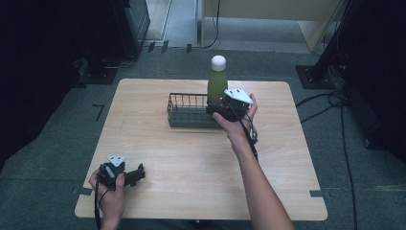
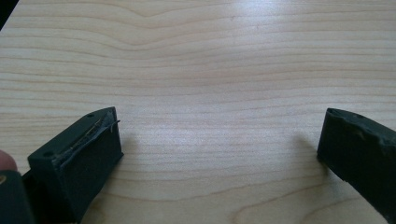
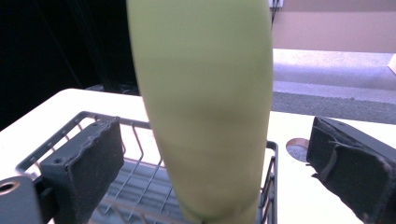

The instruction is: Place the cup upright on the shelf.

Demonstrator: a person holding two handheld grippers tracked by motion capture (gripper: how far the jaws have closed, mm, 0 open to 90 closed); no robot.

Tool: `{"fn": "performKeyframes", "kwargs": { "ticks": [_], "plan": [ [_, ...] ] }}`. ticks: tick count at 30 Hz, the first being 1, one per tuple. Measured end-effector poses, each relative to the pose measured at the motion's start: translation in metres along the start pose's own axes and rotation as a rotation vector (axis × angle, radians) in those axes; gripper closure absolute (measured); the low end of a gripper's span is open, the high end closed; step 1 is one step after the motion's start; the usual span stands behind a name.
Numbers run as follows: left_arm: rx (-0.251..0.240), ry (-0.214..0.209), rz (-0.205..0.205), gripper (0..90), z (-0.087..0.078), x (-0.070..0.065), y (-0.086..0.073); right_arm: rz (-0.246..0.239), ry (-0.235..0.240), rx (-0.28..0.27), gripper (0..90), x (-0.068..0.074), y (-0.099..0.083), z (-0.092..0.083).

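Note:
A green bottle (image 1: 217, 84) with a white cap (image 1: 218, 62) stands upright in the right end of a black wire basket (image 1: 184, 113) at the back of the wooden table (image 1: 191, 167). My right gripper (image 1: 214, 109) is level with the bottle's lower body, held from the near right side. In the right gripper view the bottle (image 3: 201, 107) rises between the two jaws of that gripper (image 3: 215, 135), with a gap on each side, so the gripper is open. My left gripper (image 1: 139, 173) rests at the table's front left, open (image 2: 219, 135) over bare wood.
The basket's wire rim (image 3: 70, 126) and floor grid sit just under the right gripper's jaws. Bare tabletop (image 2: 210, 70) stretches ahead of the left gripper. Dark equipment, stands and cables ring the table on the grey floor (image 1: 335, 143).

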State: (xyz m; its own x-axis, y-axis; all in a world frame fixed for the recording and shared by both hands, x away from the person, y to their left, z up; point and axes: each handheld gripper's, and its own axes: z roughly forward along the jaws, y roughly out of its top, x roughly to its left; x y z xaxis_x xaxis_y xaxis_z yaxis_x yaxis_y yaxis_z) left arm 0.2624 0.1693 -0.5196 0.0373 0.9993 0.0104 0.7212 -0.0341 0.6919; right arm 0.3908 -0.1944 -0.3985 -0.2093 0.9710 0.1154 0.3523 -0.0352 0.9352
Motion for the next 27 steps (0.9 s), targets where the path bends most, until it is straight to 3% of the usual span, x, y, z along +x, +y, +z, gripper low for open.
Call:
{"fn": "performKeyframes", "kwargs": {
  "ticks": [11,27],
  "plan": [
    [-0.002,0.001,-0.001,0.0,0.000,0.000,0.000,-0.019,0.030,-0.016,1.4,-0.006,-0.011,-0.033],
    [-0.003,0.000,-0.001,0.0,0.000,0.000,0.000,-0.051,-0.002,-0.017,1.0,-0.029,-0.036,-0.070]
  ]
}}
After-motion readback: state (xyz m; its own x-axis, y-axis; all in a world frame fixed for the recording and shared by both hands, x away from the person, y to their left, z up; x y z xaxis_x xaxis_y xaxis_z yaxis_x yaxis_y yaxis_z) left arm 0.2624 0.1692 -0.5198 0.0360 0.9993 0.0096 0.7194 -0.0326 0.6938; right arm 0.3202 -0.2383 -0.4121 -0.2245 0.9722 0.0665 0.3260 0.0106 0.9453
